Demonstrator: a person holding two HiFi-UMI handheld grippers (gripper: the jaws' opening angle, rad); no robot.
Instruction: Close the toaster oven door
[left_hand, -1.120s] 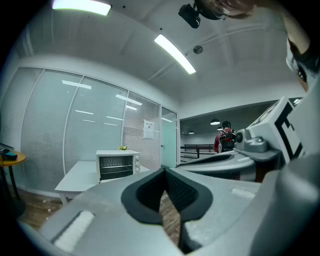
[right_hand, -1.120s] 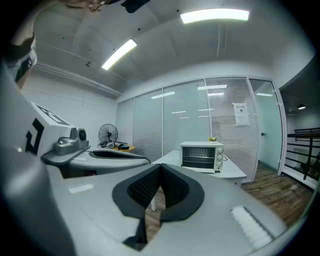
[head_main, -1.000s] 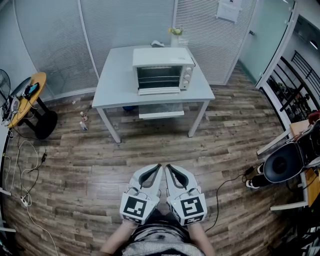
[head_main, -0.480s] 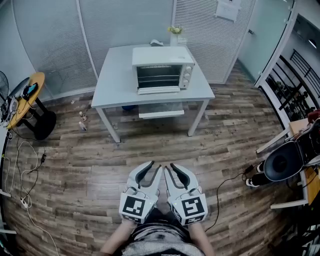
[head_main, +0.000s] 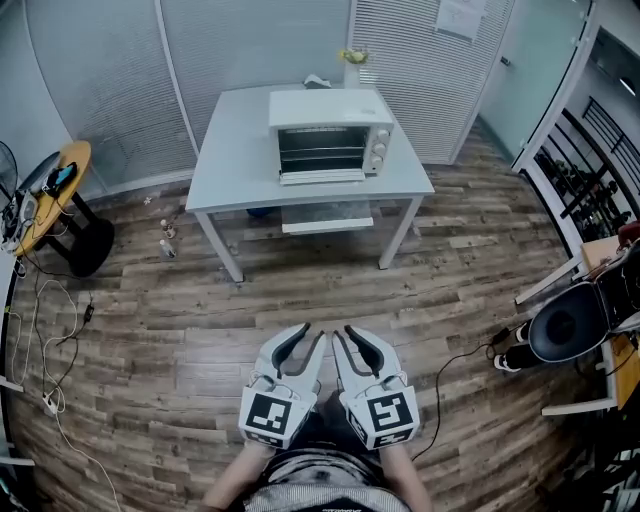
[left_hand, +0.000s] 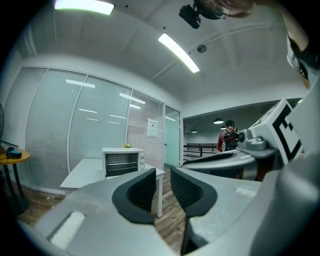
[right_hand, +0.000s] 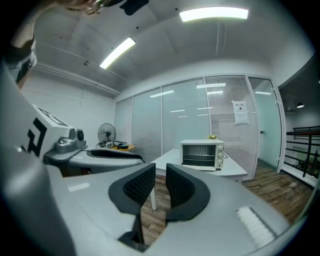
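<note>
Far ahead of left tongs (head_main: 308, 335) and right tongs (head_main: 343, 333): white boxy toaster oven (head_main: 330, 135) on pale grey counter (head_main: 235, 160), knob markings too small to read. Small yellow-green thing (head_main: 352, 57) behind it, unidentifiable. White wall paper (head_main: 458, 18) cut by top edge, print illegible. Person's forearms (head_main: 232, 487) behind tongs cut off at bottom edge.

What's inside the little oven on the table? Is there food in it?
The toaster oven has its door folded down. Inside, wire racks show, and I see no food on them. The back of the inside is too dark and far away to tell.
</note>
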